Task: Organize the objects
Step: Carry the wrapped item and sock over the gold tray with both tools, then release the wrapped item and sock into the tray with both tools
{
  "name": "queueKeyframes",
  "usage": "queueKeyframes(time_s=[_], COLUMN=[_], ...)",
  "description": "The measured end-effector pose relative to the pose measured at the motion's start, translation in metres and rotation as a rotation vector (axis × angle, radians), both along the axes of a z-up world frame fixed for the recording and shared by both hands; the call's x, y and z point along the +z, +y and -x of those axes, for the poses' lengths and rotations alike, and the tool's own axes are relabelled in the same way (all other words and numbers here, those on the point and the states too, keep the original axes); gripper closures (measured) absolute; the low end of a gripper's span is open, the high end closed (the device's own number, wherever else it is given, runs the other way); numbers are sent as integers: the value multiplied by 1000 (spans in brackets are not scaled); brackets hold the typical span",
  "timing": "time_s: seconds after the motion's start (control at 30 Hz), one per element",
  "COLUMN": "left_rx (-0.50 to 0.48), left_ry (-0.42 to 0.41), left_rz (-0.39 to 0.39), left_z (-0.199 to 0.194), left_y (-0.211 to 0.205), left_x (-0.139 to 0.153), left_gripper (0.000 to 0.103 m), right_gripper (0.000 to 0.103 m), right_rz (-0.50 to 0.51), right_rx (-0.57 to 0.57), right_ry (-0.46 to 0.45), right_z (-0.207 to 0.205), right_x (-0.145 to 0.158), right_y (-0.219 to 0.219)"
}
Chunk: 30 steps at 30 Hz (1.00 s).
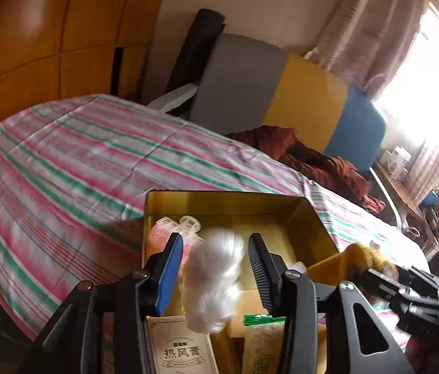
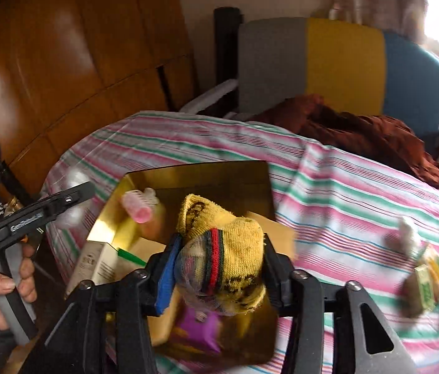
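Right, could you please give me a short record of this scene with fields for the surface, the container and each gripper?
surface: striped bedsheet
container: open gold tin on the sheet
in tin: pink hair roller, small boxes
left gripper: over the tin, blurred white bundle between its jaws, gap visible at one side
right gripper: over the tin, yellow sock bundle touching both jaws
still outside: small packets on the sheet
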<state>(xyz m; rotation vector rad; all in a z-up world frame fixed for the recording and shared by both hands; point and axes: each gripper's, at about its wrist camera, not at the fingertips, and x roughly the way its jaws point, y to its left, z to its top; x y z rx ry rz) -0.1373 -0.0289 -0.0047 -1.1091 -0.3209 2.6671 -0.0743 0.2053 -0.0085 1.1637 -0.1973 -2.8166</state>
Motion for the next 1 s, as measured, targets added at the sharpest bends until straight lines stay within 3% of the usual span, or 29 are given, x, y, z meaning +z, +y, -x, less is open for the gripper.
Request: queueKeyframes(time_s=[0.07, 0.17, 0.43, 0.53, 0.6, 1.0], left_rx=[9, 27, 43, 6, -20, -104], left_ry=[-13, -36, 7, 22, 26, 18], left_rz=[2, 21, 33, 51, 69, 119], left_z=[-4, -10, -47, -60, -66, -94], left_y=[-9, -14, -10, 3, 12, 48], left_x=[-3, -12, -5, -2, -2, -6], left_gripper=[56, 55, 55, 55, 55, 55], right_gripper=[44, 13, 12, 6, 1, 0], right_rz=[-3, 3, 28, 26, 8, -155], right_rx=[15, 6, -36, -60, -72, -149], right_ry=[-10, -27, -32, -15, 4, 30], right_z=[9, 15, -1, -14, -23, -51], right_x=[-5, -15, -21, -18, -15, -12], right_y=[-11, -19, -8, -6, -7, -7])
